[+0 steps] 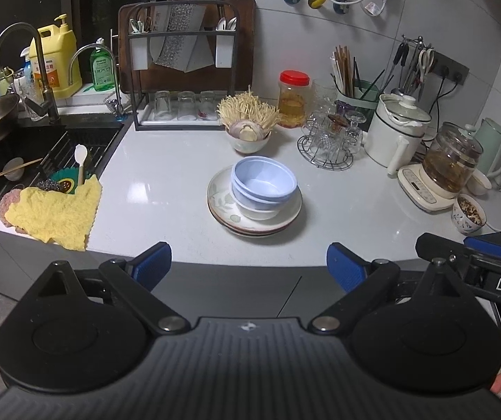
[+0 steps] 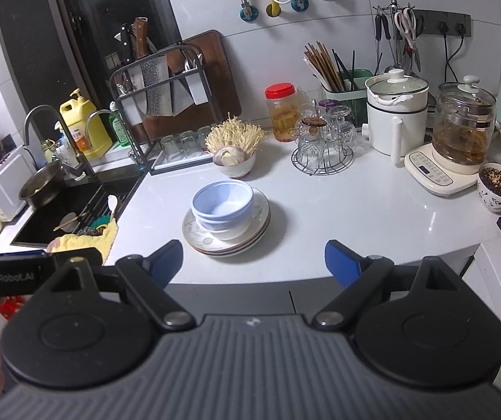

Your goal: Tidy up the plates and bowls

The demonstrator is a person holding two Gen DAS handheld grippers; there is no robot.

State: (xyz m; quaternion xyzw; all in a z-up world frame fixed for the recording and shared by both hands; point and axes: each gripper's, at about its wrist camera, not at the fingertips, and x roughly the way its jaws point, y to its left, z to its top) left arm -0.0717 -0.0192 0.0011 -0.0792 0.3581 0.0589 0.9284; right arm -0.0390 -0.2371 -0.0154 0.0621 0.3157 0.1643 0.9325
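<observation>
Both black blue-padded grippers, left [image 1: 248, 262] and right [image 2: 254, 262], gaping wide, empty, touching nothing; beyond them, stacked blue plastic bowls [image 2: 222, 206] on floral ceramic plates [image 2: 250, 236].

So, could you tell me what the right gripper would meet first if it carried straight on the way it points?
Probably the stack of plates with the blue bowls, just ahead of the open right gripper; depth is uncertain.

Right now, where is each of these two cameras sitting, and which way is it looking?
Left wrist: on the left gripper, angled down at the counter; its open blue fingers show, the right gripper at the edge.
Right wrist: on the right gripper, same aim, fingers open.
Shared: blue bowls stacked on plates.
</observation>
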